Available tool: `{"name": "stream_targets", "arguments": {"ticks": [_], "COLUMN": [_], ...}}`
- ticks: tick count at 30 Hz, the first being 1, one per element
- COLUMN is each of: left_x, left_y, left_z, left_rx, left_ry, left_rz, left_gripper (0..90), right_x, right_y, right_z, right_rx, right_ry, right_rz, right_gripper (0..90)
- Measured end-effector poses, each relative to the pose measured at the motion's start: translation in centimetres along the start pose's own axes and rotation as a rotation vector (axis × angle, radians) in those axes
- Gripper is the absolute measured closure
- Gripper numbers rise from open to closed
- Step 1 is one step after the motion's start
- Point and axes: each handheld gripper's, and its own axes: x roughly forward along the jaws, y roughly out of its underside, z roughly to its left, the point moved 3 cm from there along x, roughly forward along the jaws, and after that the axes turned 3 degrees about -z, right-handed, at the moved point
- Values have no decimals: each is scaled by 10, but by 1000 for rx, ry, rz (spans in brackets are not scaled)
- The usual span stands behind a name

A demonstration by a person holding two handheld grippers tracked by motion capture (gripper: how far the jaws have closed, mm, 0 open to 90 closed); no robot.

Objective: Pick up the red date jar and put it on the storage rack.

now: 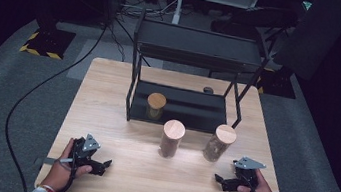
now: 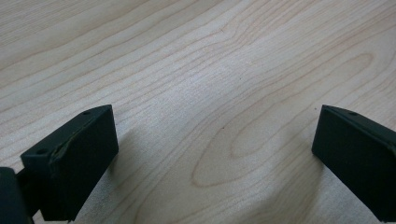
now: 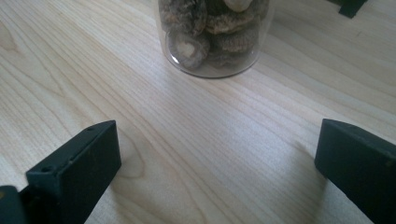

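Your right gripper (image 1: pixel 221 180) rests low over the pale wooden table (image 1: pixel 123 94), its jaws spread wide with nothing between them. In the right gripper view the jaws frame bare wood, and just ahead stands the clear glass jar of dried brown mushrooms with a round wooden lid (image 3: pixel 212 35), near but untouched. Your left gripper (image 1: pixel 104 164) sits at the near left edge, equally wide open and empty, over bare wood grain.

Expect that jar to be light for its size, rigid, smooth-walled and breakable, so it may slip or tip if pinched high. Take it around the glass body near mid-height, jaws square to the wall, rather than by the lid, which may only sit loosely.

A second tall clear jar with a wooden lid (image 1: pixel 171 138) stands just left of it, and a shorter lidded jar (image 1: pixel 155 106) already sits on the lower shelf of the black metal rack (image 1: pixel 194 54) beyond.
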Motion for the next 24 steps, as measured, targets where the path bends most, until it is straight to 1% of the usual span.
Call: {"name": "stream_targets", "arguments": {"ticks": [2, 7, 16, 24], "left_x": [0, 0, 0, 0], "left_y": [0, 0, 0, 0], "left_z": [0, 0, 0, 0], "left_rx": [1, 1, 0, 0], "left_ry": [0, 0, 0, 0], "left_rz": [0, 0, 0, 0], "left_gripper": [0, 0, 0, 0], "right_x": [-1, -3, -17, -26], "right_y": [-4, -7, -13, -20], "right_z": [0, 1, 6, 14], "right_rx": [0, 1, -22, -47], "right_ry": [-1, -2, 4, -12], "right_rz": [20, 41, 11, -12], "right_gripper": [3, 24, 24, 24]}}
